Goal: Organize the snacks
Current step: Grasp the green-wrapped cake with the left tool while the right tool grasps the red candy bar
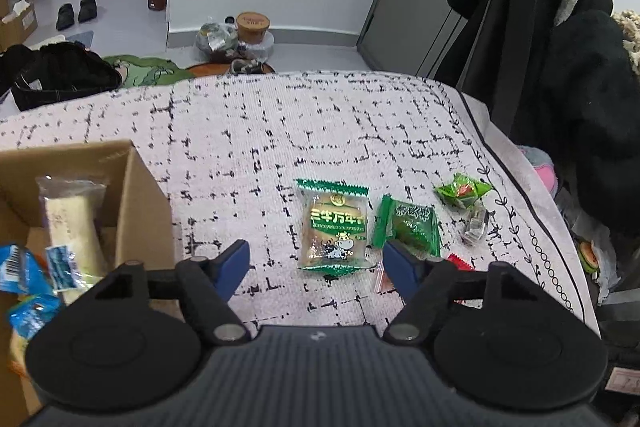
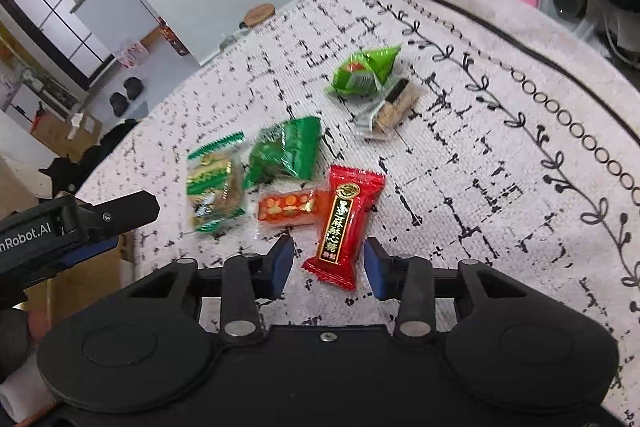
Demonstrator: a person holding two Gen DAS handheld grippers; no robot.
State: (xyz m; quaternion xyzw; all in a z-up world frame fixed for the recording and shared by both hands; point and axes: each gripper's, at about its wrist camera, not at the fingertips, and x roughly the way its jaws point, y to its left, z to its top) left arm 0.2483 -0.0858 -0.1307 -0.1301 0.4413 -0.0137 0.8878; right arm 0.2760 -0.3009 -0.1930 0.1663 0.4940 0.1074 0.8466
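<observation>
My right gripper (image 2: 326, 263) brackets the red candy (image 2: 345, 223), jaws not yet touching; left gripper (image 1: 316, 267) half-open, empty, cow-print biscuit (image 1: 334, 227) at twelve o'clock — close squarely mid-wrapper.

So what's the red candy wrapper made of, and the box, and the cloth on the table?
The red candy wrapper looks like shiny plastic film: it glints and has crimped, zigzag ends. The box looks like plain brown cardboard, matte, with a folded wall edge. The tablecloth seems to be woven fabric, dull and ribbed, with printed black marks, though it could be a textured plastic sheet.
</observation>
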